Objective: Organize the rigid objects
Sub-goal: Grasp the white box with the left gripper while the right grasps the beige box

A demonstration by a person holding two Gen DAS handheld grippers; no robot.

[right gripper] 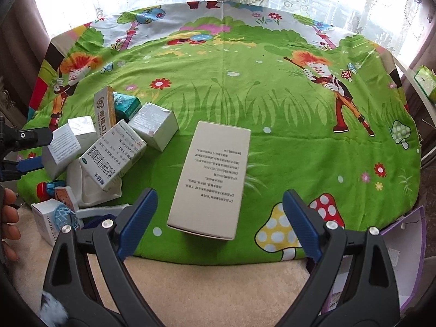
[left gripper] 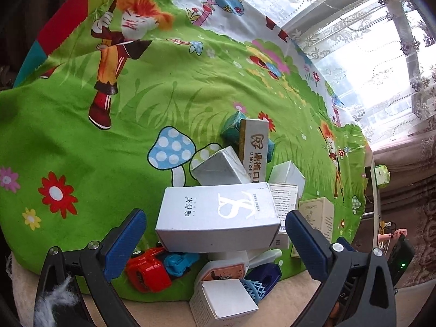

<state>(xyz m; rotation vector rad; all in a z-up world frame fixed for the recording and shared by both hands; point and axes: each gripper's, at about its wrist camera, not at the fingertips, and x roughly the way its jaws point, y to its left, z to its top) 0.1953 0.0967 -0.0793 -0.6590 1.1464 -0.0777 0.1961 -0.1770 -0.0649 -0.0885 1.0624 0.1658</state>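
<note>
A pile of small cartons lies on the green cartoon cloth (left gripper: 109, 141). In the left wrist view my left gripper (left gripper: 215, 234) is open, its blue pads either side of a grey-white box (left gripper: 218, 215) marked with a large logo, not touching it. Beyond it stand a silver box (left gripper: 218, 167) and an upright gold-edged carton (left gripper: 253, 150). In the right wrist view my right gripper (right gripper: 219, 218) is open around the near end of a long beige box (right gripper: 212, 179) that lies flat on the cloth, apart from the pile (right gripper: 109, 147) at the left.
A red and blue toy car (left gripper: 152, 267), a blue mesh item (left gripper: 253, 288) and a small white box (left gripper: 226, 299) lie at the cloth's near edge. A purple folder (right gripper: 403, 259) sits at the right. Lace curtains and windows stand behind. A hand (right gripper: 8, 218) shows at the left.
</note>
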